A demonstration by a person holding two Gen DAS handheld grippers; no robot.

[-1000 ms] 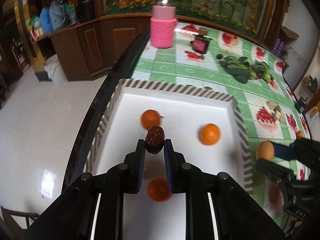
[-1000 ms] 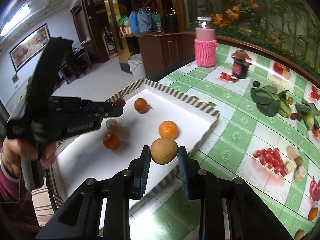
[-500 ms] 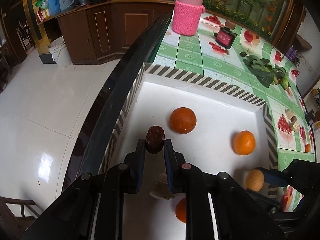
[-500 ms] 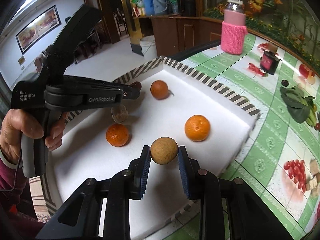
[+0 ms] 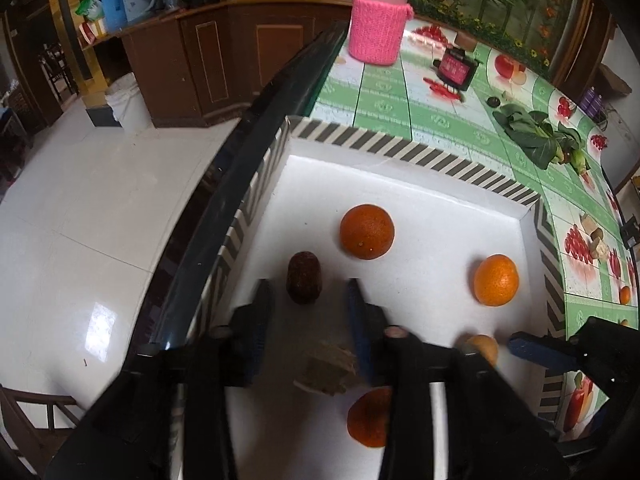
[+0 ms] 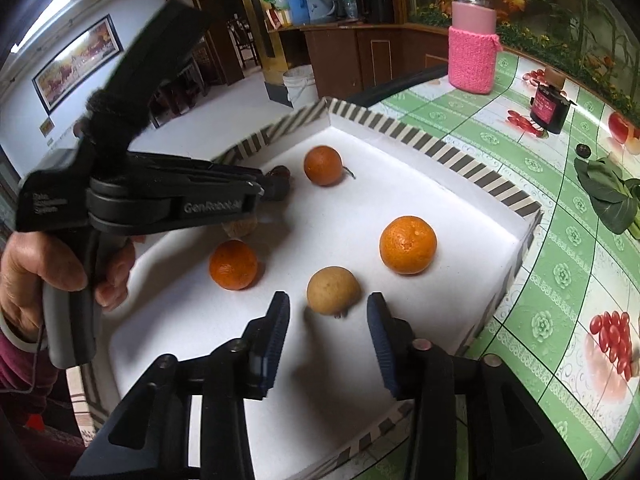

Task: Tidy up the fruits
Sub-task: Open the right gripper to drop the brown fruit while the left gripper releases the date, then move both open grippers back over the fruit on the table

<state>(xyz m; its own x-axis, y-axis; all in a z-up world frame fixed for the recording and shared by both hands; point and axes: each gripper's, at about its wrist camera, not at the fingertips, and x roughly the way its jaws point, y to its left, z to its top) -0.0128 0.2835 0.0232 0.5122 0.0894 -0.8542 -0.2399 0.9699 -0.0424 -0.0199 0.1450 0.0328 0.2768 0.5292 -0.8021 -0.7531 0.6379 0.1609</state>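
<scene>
Both fruits have left their grips since half a second ago, when each was pinched between closed pads above the tray.

From the left wrist, the left tongs (image 5: 308, 312) are opening, and the dark brown fruit (image 5: 304, 282) now stands on the white floor of the striped tray (image 5: 404, 151), between the pads but touching neither. It sits straight ahead of the tips, nearer the left pad, its long axis running roughly away from the camera. One orange (image 5: 367, 231) lies just beyond it to the right, and another orange (image 5: 496, 280) sits well apart near the right wall. A crumpled brownish scrap (image 5: 328, 372) lies under the tongs.

From the right wrist, the right tongs (image 6: 328, 320) are also opening. The tan round fruit (image 6: 333, 290) rests on the tray floor between the pads, with a gap on each side, dead ahead of the tips. The left hand (image 6: 52, 276) holds its tool across the tray's far left. I judge that each tool only needs to draw straight back to clear its fruit.
</scene>
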